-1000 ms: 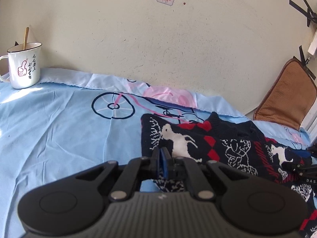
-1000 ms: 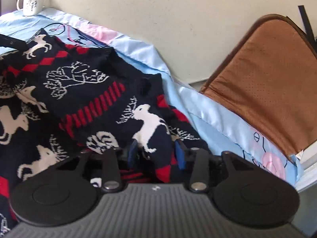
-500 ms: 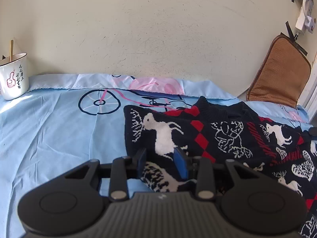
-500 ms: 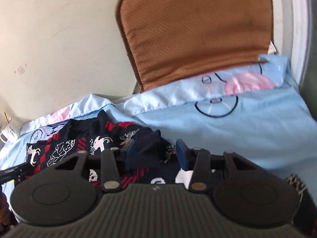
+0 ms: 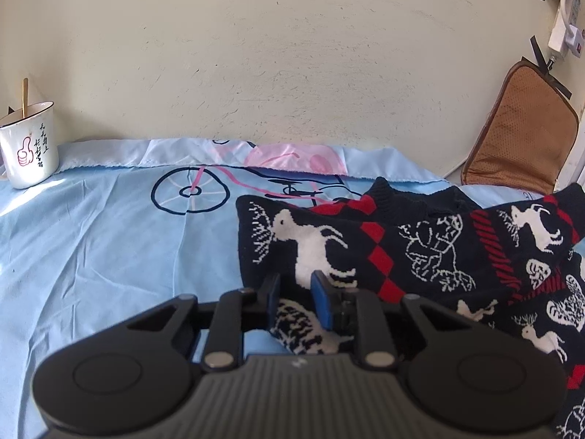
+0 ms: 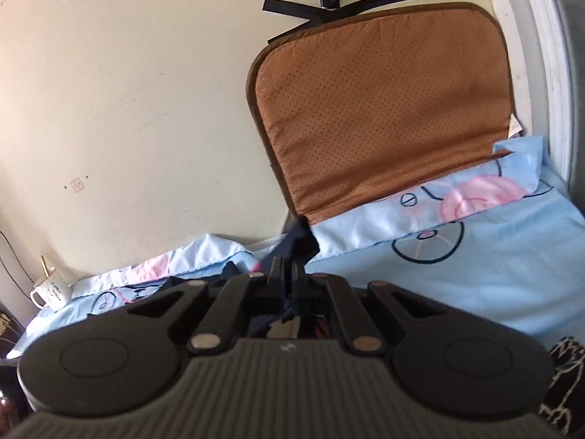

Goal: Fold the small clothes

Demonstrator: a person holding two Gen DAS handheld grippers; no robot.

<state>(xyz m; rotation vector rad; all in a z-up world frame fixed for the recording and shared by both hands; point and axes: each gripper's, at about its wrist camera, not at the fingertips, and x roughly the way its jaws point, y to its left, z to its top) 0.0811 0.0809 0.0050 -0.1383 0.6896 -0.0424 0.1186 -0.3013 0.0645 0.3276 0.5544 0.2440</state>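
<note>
A navy knit sweater [image 5: 402,248] with white reindeer and red diamonds lies on the light blue sheet [image 5: 91,237], spread toward the right. My left gripper [image 5: 296,294] sits low over its near left edge. Its jaws are closing, and the flat cloth lies between the blue pads [image 5: 321,300] without being pinched. In the right wrist view my right gripper [image 6: 289,270] is shut on a dark navy tip of the sweater [image 6: 301,239], which sticks up past the fingertips. More of the sweater [image 6: 563,366] shows at the lower right.
A white mug [image 5: 27,146] with a stick in it stands at the sheet's far left by the wall. A brown cushion [image 6: 384,109] leans on the wall at the right. Above it hang a taped power strip [image 5: 563,29] and its cable.
My left gripper let go of the sweater's edge, opened, and is now narrower again. My right gripper rolled, swung toward the cushion and shut on a sweater tip.
</note>
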